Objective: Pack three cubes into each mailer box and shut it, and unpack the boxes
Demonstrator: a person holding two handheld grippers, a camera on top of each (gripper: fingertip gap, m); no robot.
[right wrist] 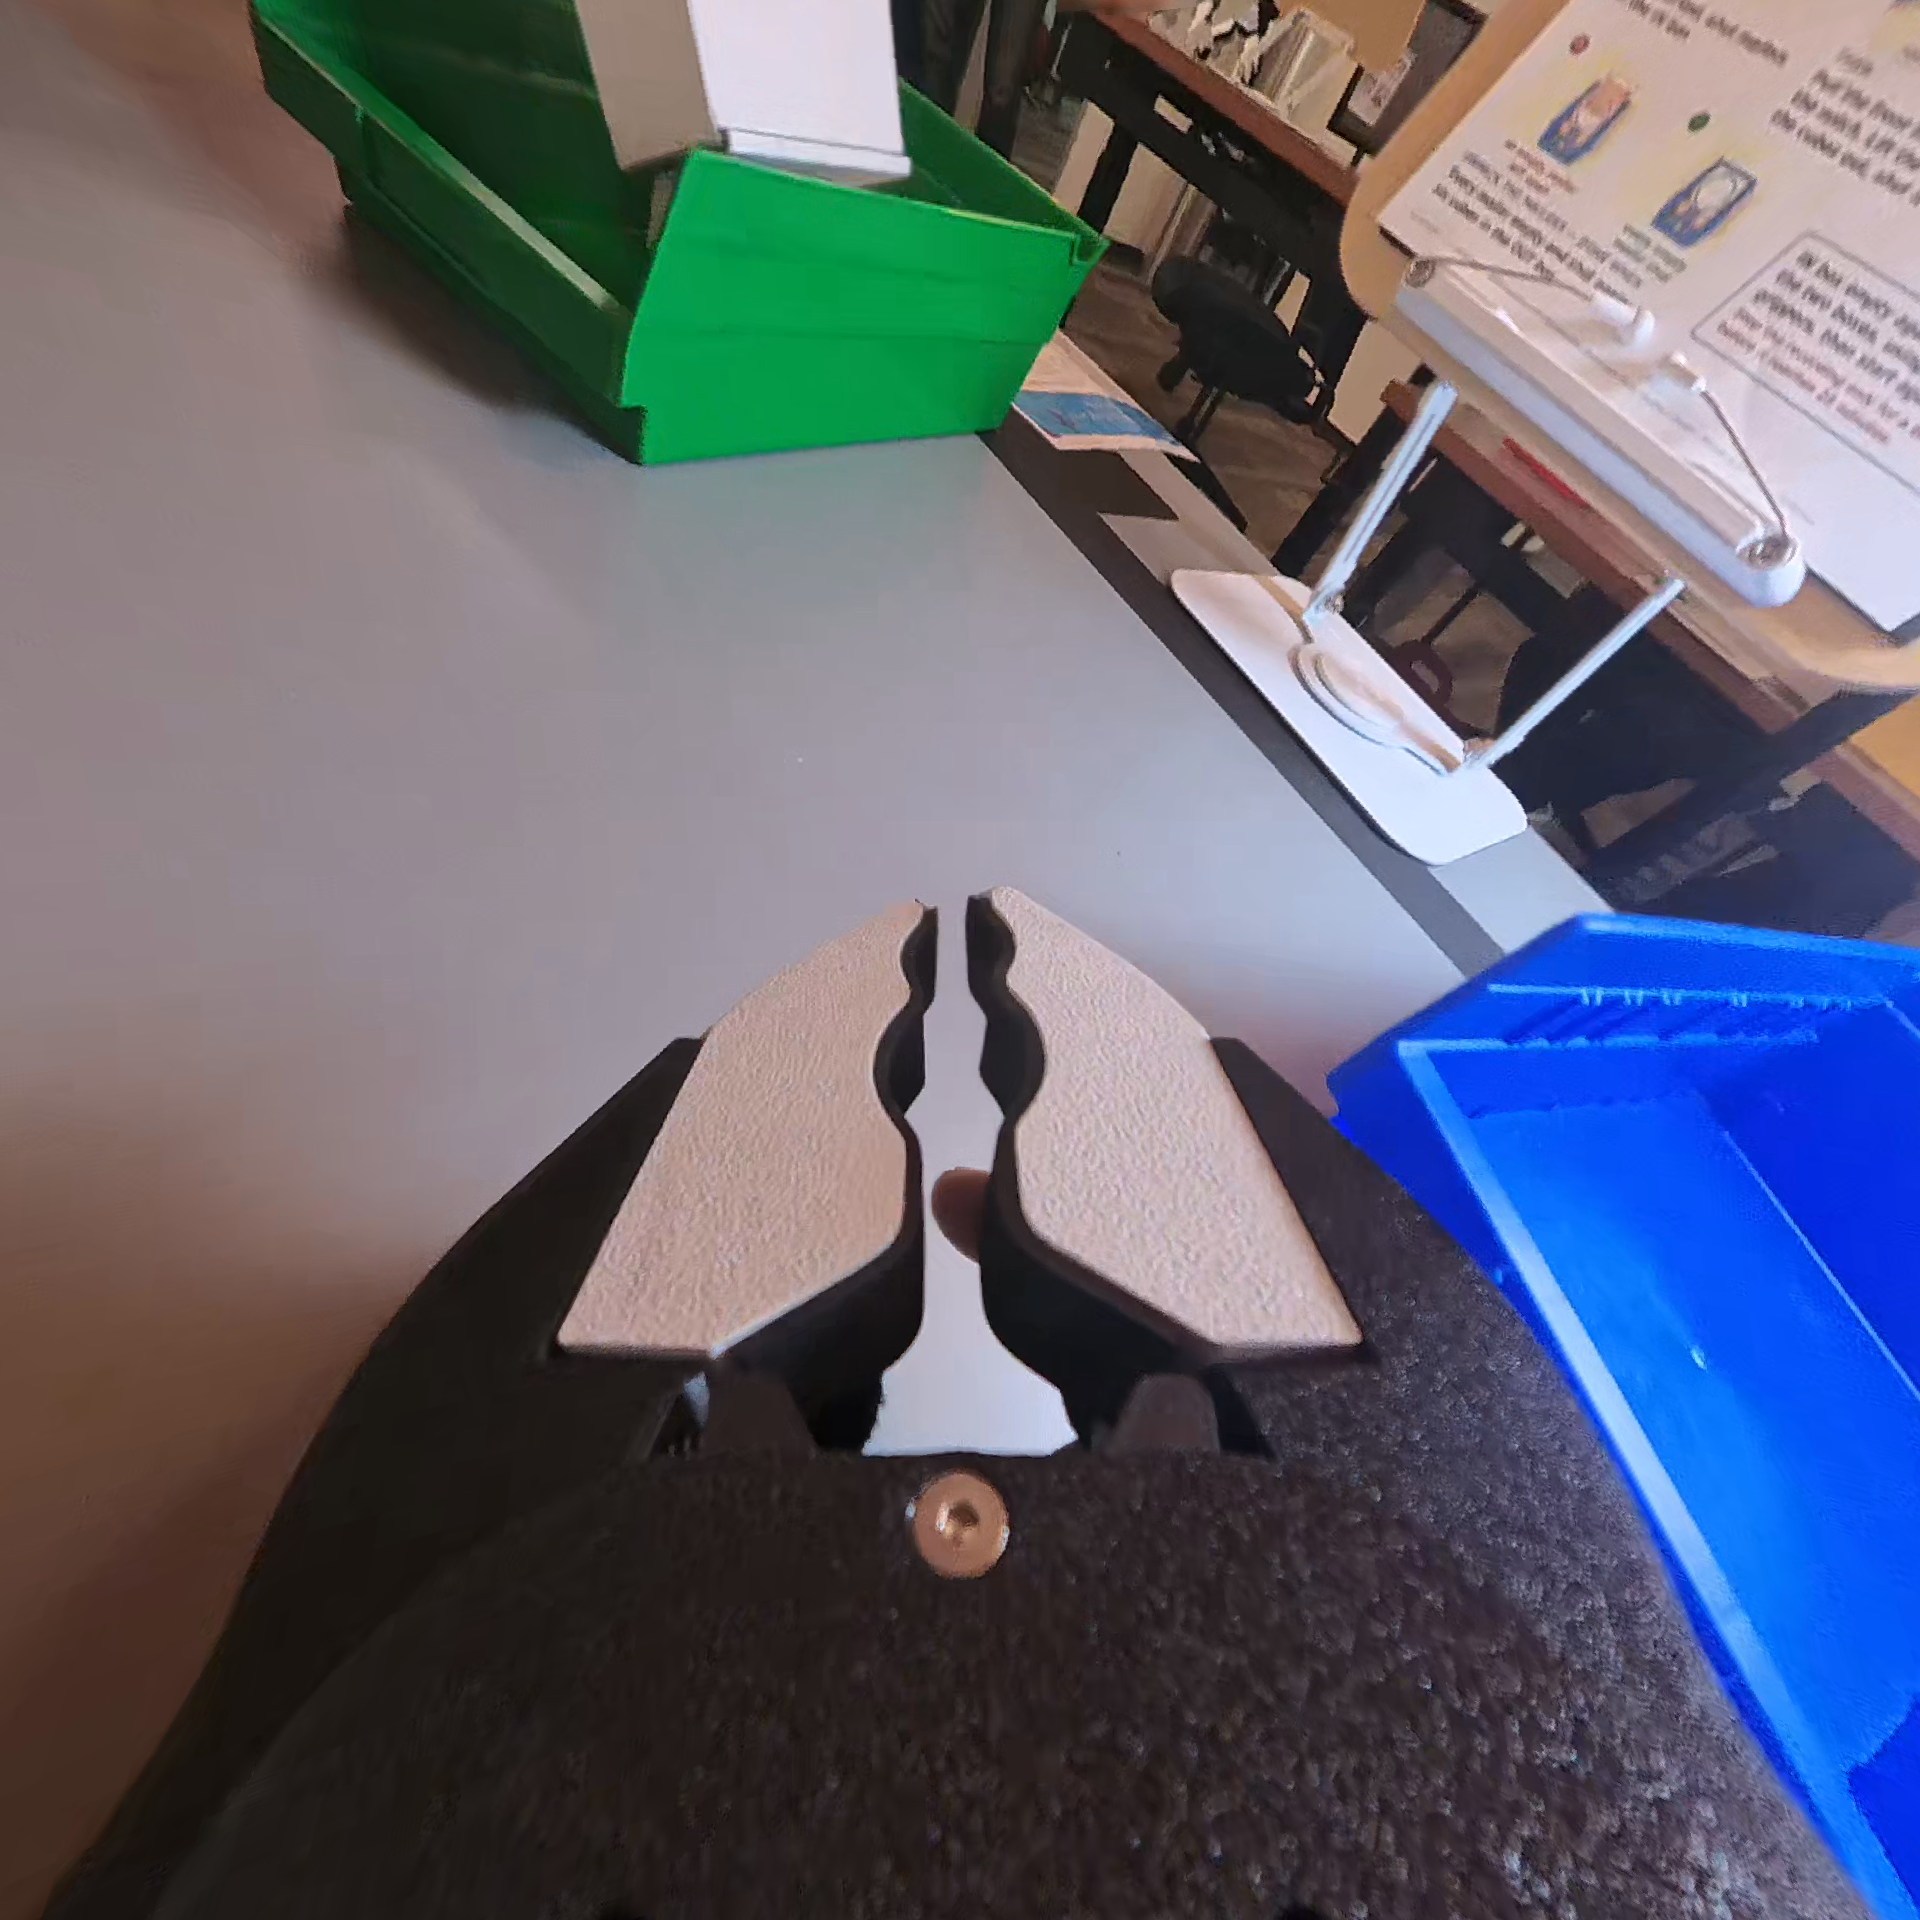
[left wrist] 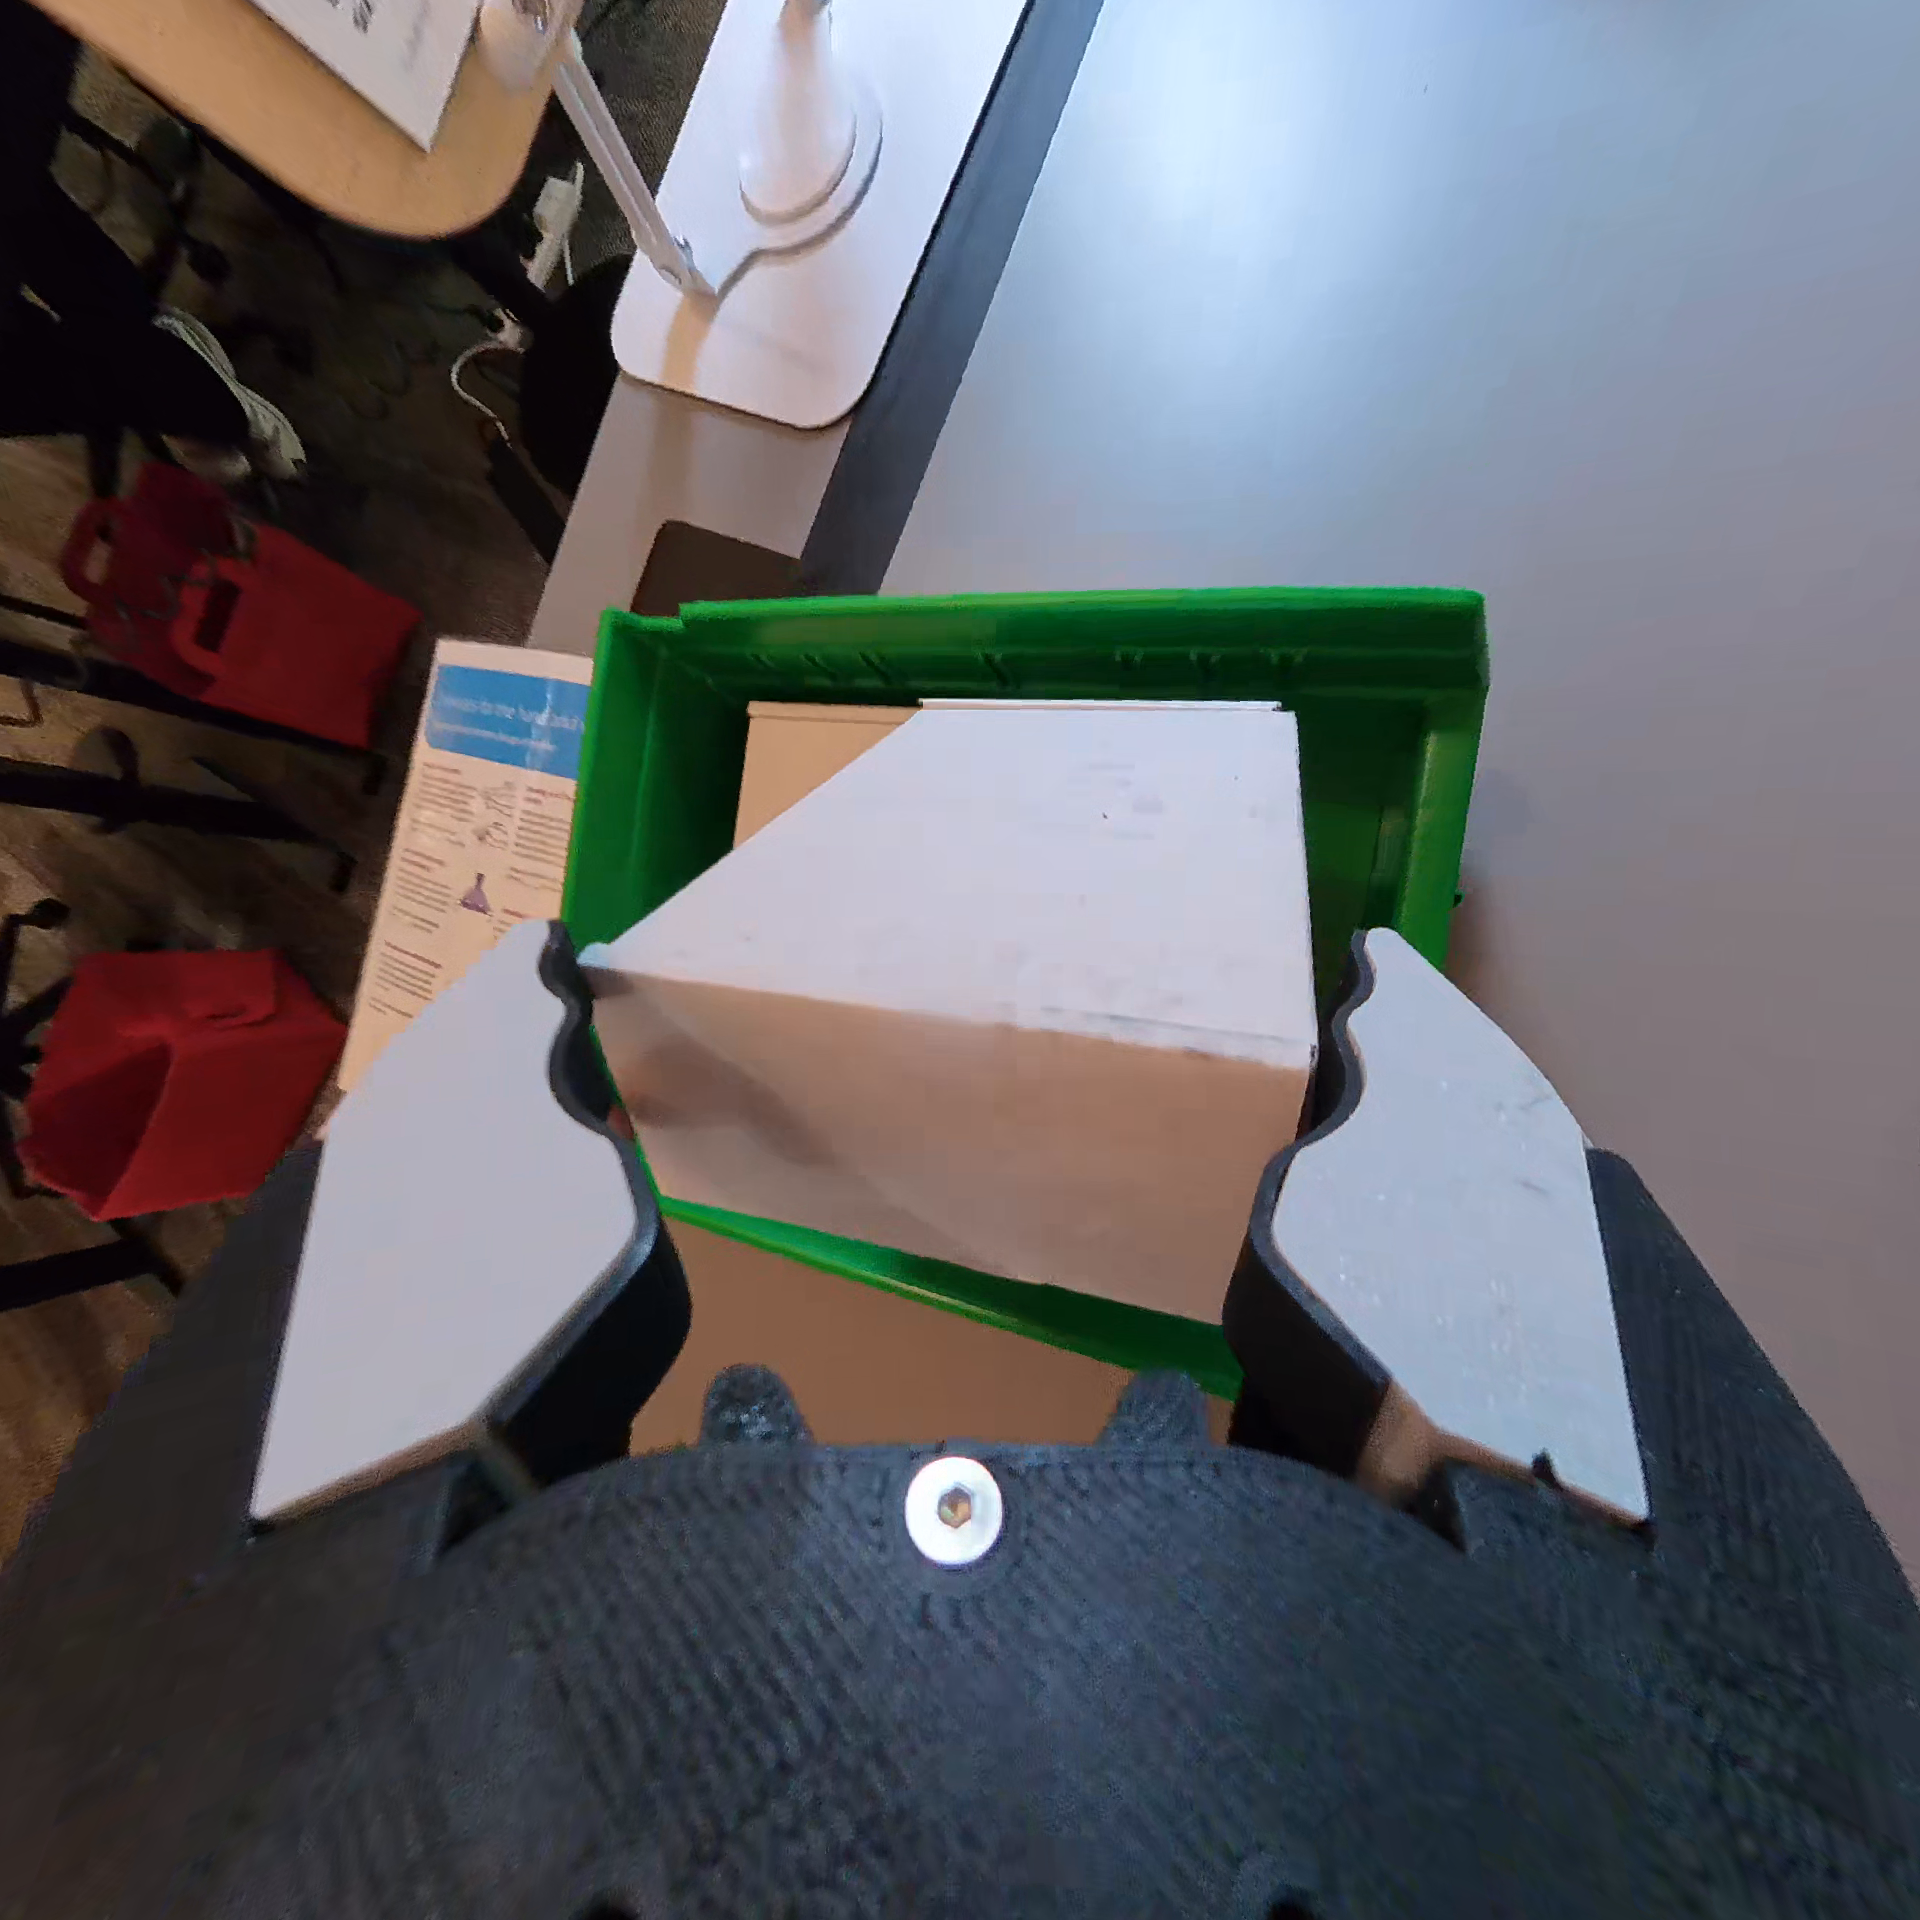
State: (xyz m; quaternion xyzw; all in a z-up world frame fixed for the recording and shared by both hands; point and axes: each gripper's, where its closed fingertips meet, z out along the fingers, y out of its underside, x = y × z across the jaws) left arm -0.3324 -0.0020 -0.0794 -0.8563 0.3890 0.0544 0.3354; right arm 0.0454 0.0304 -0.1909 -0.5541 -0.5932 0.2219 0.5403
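In the left wrist view my left gripper (left wrist: 951, 987) is shut on a closed white mailer box (left wrist: 987, 935), one finger on each side. It holds the box tilted over a green bin (left wrist: 1039, 634), where a second, tan box (left wrist: 800, 758) lies underneath. In the right wrist view the green bin (right wrist: 810, 312) stands at the far end of the grey table (right wrist: 520, 727), with the white mailer box (right wrist: 769, 83) held above it. My right gripper (right wrist: 951, 914) is shut and empty, low over the table. No cubes show.
A blue bin (right wrist: 1662, 1195) stands right beside my right gripper. A white stand base (right wrist: 1371, 717) with an instruction board (right wrist: 1662, 260) sits past the table's dark edge. Red bags (left wrist: 208, 644) and a leaflet (left wrist: 478, 821) lie on the floor to the left. Spacing between my two grippers at the tips: around 40 centimeters.
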